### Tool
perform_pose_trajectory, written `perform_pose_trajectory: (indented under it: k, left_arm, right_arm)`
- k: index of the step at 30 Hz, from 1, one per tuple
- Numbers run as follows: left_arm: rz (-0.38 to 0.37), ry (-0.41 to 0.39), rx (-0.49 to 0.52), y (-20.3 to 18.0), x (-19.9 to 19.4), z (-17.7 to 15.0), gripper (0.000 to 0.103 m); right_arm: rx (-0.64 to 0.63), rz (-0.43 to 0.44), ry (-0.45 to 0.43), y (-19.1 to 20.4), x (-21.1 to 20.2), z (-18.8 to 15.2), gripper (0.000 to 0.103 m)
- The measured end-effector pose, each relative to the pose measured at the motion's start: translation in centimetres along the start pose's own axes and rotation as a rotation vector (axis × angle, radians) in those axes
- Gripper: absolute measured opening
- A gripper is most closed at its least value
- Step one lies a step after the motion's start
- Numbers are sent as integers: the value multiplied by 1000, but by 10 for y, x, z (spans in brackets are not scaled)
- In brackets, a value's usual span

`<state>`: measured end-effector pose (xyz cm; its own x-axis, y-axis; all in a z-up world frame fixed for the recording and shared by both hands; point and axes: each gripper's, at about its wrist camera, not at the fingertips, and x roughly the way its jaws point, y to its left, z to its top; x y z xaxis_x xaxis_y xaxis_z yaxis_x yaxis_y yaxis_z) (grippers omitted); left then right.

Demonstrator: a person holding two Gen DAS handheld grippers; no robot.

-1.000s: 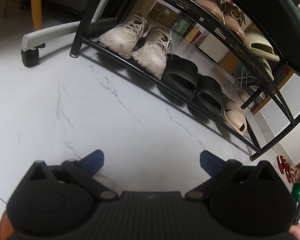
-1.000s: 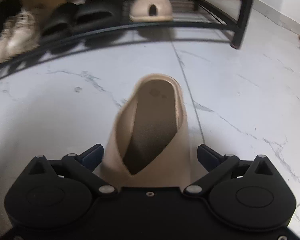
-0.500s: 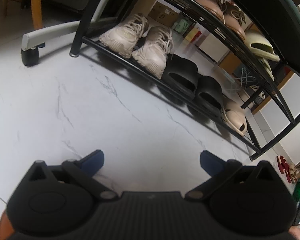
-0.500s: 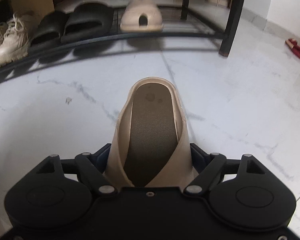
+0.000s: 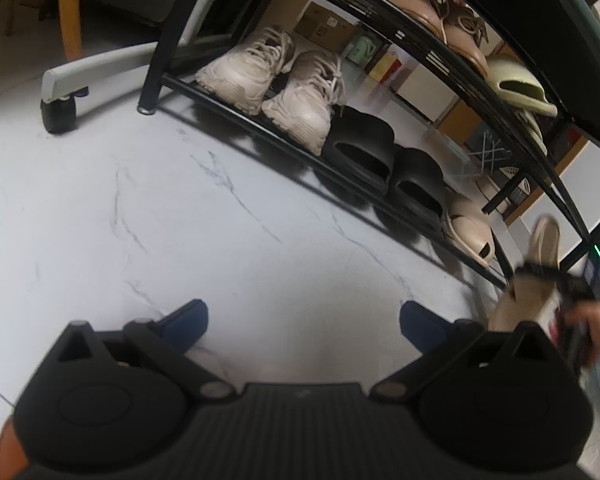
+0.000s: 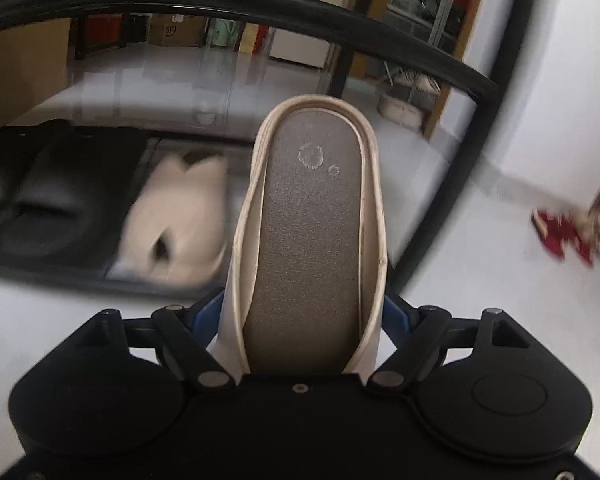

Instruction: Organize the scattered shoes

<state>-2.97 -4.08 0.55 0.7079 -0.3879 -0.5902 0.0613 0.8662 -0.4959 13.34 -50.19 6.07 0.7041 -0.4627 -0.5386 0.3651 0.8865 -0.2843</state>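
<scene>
Gripping beige slipper (image 6: 312, 240), toe hidden behind right hand-held gripper (image 6: 304, 316).

Your right gripper (image 6: 302, 312) covers the toe end of the beige slipper (image 6: 312, 232) it clamps, so you cannot see its front. The matching slipper (image 6: 180, 208) on the rack's bottom shelf (image 6: 44, 276) is smeared by motion blur. In the left view, your right hand (image 5: 588, 320) is blurred and cut off at the picture's edge.
</scene>
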Motion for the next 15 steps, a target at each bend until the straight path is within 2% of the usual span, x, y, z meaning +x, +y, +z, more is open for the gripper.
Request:
perform_pose_trajectory:
  k: [5, 6, 7, 8, 11, 15]
  left_arm:
    - [0, 11, 9, -1, 3, -1, 102]
    - [-2, 15, 10, -1, 4, -1, 102]
    - [-3, 19, 10, -1, 4, -1, 102]
    - [-3, 20, 10, -1, 5, -1, 102]
    - [-4, 17, 13, -2, 5, -2, 102]
    - [-7, 17, 1, 0, 4, -1, 102]
  right_arm:
    - [-25, 12, -51, 12, 46, 29, 76]
    - [-41, -3, -65, 18, 52, 30, 81]
    - [-55, -20, -82, 24, 58, 30, 95]
    - [-56, -33, -90, 26, 60, 29, 102]
    - [-17, -46, -116, 26, 58, 24, 103]
    - [33, 18, -118, 8, 38, 7, 103]
